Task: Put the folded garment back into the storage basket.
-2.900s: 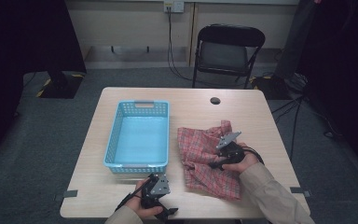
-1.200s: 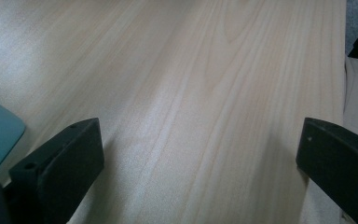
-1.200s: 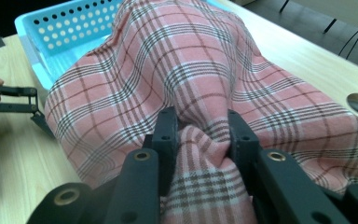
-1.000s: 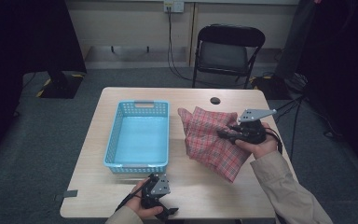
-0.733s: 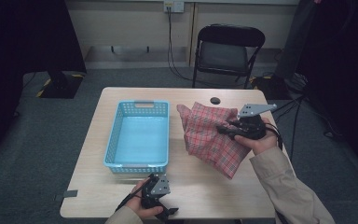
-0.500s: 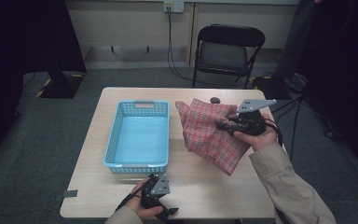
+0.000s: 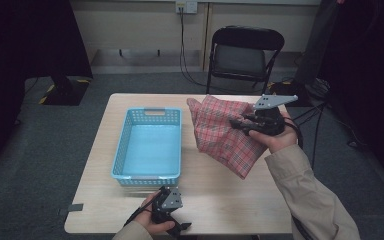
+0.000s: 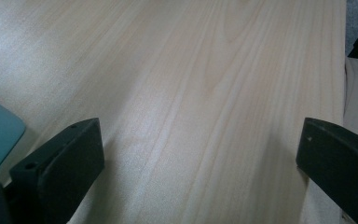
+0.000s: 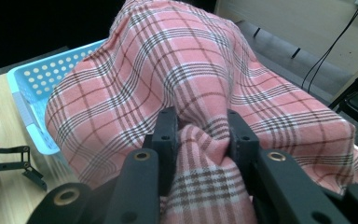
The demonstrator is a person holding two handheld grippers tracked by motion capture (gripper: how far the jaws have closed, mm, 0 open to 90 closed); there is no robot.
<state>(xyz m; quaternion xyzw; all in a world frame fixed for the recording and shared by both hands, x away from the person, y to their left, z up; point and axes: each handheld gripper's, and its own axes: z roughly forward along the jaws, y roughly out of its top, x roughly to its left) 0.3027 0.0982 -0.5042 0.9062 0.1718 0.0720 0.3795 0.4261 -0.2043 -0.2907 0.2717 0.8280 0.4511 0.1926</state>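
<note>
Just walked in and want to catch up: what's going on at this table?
A person is working with tongs in each hand. The right tongs are shut on a bunched fold of a red plaid cloth, held up off the wooden table to the right of a light blue basket; the cloth's low corner hangs near the tabletop. The left tongs rest open at the table's near edge, holding nothing.

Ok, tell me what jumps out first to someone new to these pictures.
The red plaid cloth, pinched in the right gripper and lifted above the table's right half. Beside it, the light blue basket sits at the table's middle, while the left gripper rests open near the front edge.
</note>
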